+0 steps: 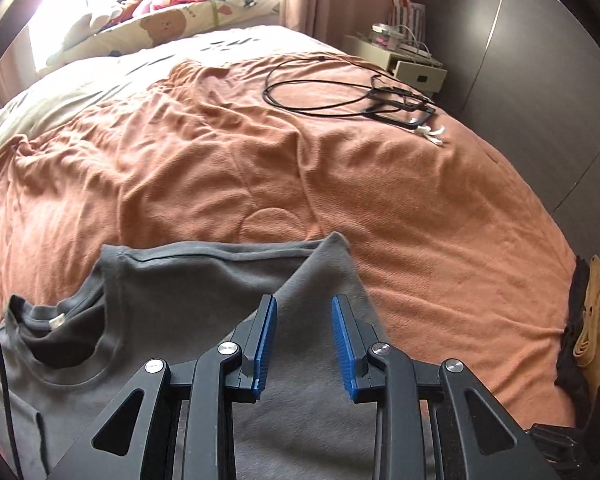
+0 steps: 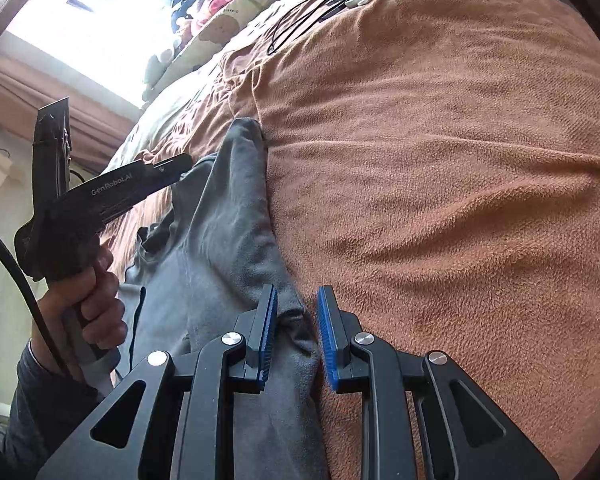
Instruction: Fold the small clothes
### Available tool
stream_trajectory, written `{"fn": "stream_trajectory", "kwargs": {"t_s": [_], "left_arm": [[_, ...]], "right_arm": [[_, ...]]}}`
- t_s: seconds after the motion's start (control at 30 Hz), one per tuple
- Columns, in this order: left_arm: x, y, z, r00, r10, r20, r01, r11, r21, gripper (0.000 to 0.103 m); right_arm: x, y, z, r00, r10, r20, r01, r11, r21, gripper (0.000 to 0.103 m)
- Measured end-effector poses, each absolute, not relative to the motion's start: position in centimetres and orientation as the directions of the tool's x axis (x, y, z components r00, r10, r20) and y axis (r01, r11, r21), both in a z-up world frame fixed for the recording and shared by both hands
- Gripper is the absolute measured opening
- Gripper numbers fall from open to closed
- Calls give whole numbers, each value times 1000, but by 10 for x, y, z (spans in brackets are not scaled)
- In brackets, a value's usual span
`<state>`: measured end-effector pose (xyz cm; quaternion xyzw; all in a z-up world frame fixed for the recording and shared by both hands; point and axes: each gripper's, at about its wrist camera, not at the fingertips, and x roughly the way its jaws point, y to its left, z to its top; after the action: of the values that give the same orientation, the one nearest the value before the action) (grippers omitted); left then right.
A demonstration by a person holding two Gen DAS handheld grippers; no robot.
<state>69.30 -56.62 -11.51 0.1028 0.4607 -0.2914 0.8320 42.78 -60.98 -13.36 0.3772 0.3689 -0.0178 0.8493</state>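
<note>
Folding: a grey t-shirt (image 1: 188,280) on the bed, looks like mid-fold to me, one side already flipped over the body.
Where it is: near edge of the orange blanket (image 1: 420,220), collar (image 1: 60,320) to the left in the left wrist view, a folded corner poking up toward the far side.
Left gripper (image 1: 304,340): released, blue pads apart, hovering over the shirt with only flat cloth showing in the gap, nothing pinched.
Right gripper (image 2: 298,332): clenched on a bunched ridge of the shirt's edge (image 2: 296,320), right where grey meets blanket; the gap is narrow and cloth fills it.
How it handles: light, soft, floppy knit, zero stiffness, so it sags and drags wherever it isn't supported. Grips fine on the ribbed pads, not slippery.
Where to grab: I'd go for hems, shoulder seam or a corner, where layers are thicker, not the middle of a panel.
Watch out: the fuzzy blanket probably clings, and a deep pinch could take blanket too.
Clutter: black cables (image 1: 320,92) far right, well apart.
</note>
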Motion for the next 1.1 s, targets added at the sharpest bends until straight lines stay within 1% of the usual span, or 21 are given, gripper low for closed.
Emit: {"fn": "stream_trajectory", "kwargs": {"t_s": [0.1, 0.2, 0.4, 0.5, 0.73, 0.83, 0.93, 1.1], "left_arm": [[695, -581, -127, 370, -411, -834, 602, 789, -122, 31], [698, -591, -142, 354, -405, -843, 610, 783, -120, 30], [712, -602, -164, 338, -394, -855, 598, 791, -128, 30], [717, -609, -168, 348, -382, -856, 597, 794, -111, 30], [732, -622, -163, 378, -383, -843, 577, 809, -109, 30], [732, -623, -151, 378, -439, -815, 594, 790, -150, 30], [728, -621, -142, 402, -424, -811, 604, 789, -113, 30], [726, -600, -133, 407, -415, -814, 593, 798, -110, 30]], "right_arm": [[430, -611, -138, 737, 265, -622, 304, 693, 654, 18], [432, -613, -144, 742, 279, -610, 301, 675, 674, 18], [438, -614, -154, 723, 291, -627, 320, 663, 677, 18], [439, -615, -157, 720, 294, -629, 332, 650, 684, 18], [428, -620, -150, 734, 275, -621, 337, 646, 684, 18], [424, -622, -148, 742, 267, -616, 337, 646, 685, 18], [420, -623, -145, 754, 266, -601, 323, 646, 692, 18], [422, -615, -141, 762, 276, -586, 288, 665, 689, 18]]}}
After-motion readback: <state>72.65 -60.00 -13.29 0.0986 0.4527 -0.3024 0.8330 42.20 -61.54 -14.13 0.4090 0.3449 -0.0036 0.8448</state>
